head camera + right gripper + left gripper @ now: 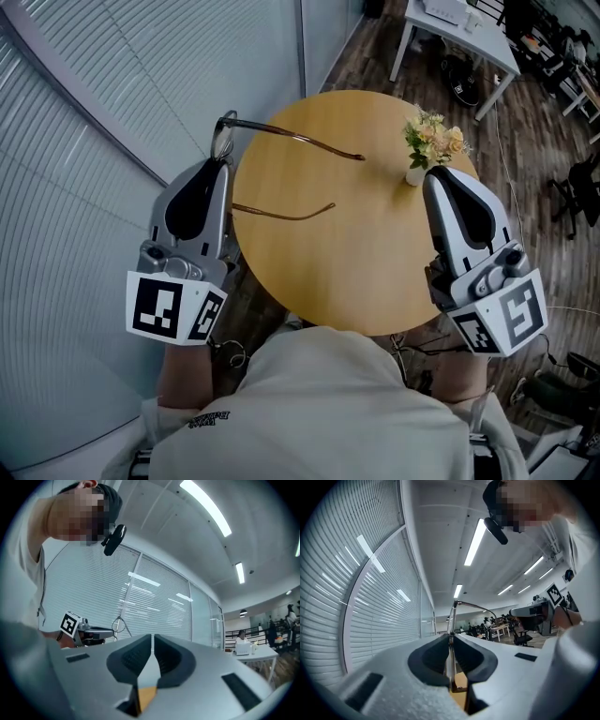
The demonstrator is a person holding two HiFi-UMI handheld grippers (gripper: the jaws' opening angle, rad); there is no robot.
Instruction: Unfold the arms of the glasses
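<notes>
The thin-rimmed glasses (281,136) are held up over the left edge of the round wooden table (366,272). Both arms stand out to the right, one above the other. My left gripper (222,161) is shut on the front frame, and in the left gripper view the rim (451,620) runs upright between the pads. My right gripper (433,175) hovers at the table's right side, apart from the glasses, shut with nothing between its jaws. The right gripper view shows its closed jaws (153,641) and, far left, a lens of the glasses (120,625).
A small white vase of flowers (429,142) stands on the table just beside the right gripper's tip. Window blinds (75,141) fill the left. A white desk (459,33) and office chairs stand on the wood floor at the back right.
</notes>
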